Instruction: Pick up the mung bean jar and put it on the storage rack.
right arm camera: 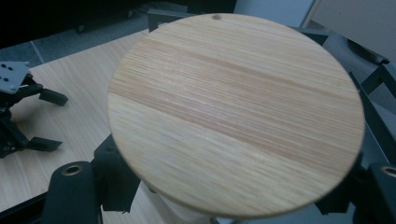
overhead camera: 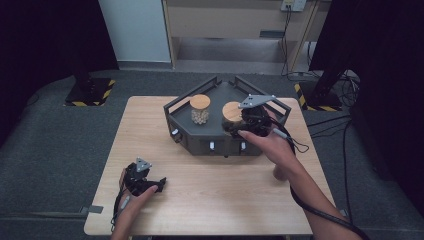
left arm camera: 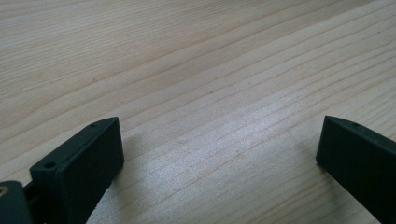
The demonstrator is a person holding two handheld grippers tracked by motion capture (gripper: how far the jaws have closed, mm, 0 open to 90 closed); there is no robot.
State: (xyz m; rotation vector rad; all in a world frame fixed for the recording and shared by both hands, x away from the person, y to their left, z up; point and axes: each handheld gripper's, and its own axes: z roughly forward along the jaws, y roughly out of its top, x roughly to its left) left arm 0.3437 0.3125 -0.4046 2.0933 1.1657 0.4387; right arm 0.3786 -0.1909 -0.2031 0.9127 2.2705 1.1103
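Right gripper view | jar (right arm camera: 236, 116) clamped between right gripper (right arm camera: 224, 186) jaws

1. The high view is looking forward and down from well above the table (overhead camera: 210, 200).
2. The left gripper view is skimming close over that table's wood (left arm camera: 201, 70).
3. The right gripper view is hovering just above a wooden lid (right arm camera: 233, 116), sharing the table's near-left part with the high view.

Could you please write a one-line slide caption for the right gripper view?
Right gripper shut on a jar's round wooden lid, above the dark tray.
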